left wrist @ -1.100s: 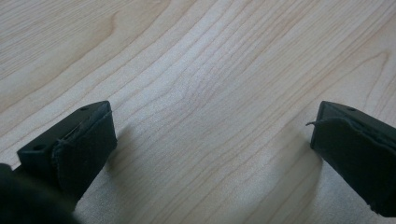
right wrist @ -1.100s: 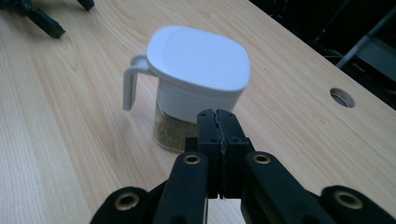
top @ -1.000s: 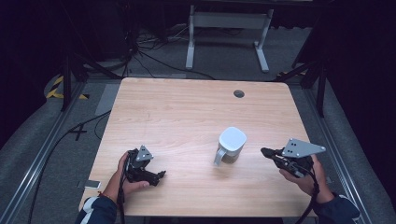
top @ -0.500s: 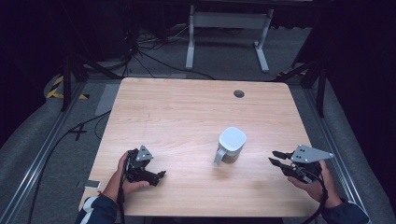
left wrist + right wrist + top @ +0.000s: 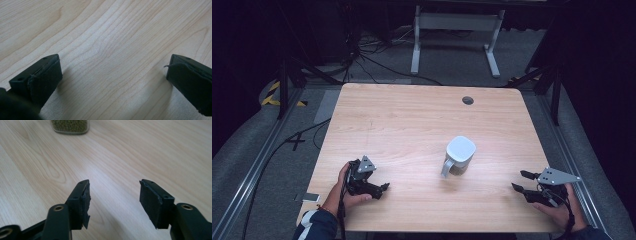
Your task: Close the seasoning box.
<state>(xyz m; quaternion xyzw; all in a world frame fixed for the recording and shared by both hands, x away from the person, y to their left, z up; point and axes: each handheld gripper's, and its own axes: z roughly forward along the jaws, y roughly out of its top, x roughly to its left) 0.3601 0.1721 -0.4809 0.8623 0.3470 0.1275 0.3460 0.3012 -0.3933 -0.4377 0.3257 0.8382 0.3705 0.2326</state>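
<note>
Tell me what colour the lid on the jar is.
White; the lid on the jar shows best in the high view.

1. A light wooden table [image 5: 412, 125] with rounded corners carries the scene; its grain runs lengthwise across the top.
2. A small dark round hole [image 5: 468, 100] sits in the tabletop near the far edge, right of centre.
3. A clear container with a white lid [image 5: 459, 156] stands right of the table's centre, nearer the near edge than the far one. In the right gripper view its base [image 5: 69, 126] shows small green beans inside.
4. Beyond the far edge, a white metal stand [image 5: 456, 35] rests on the grey floor [image 5: 277, 150].
5. Black cables [image 5: 362, 55] lie tangled off the far left corner.
6. Yellow-and-black striped tape [image 5: 272, 95] marks the floor at left.
</note>
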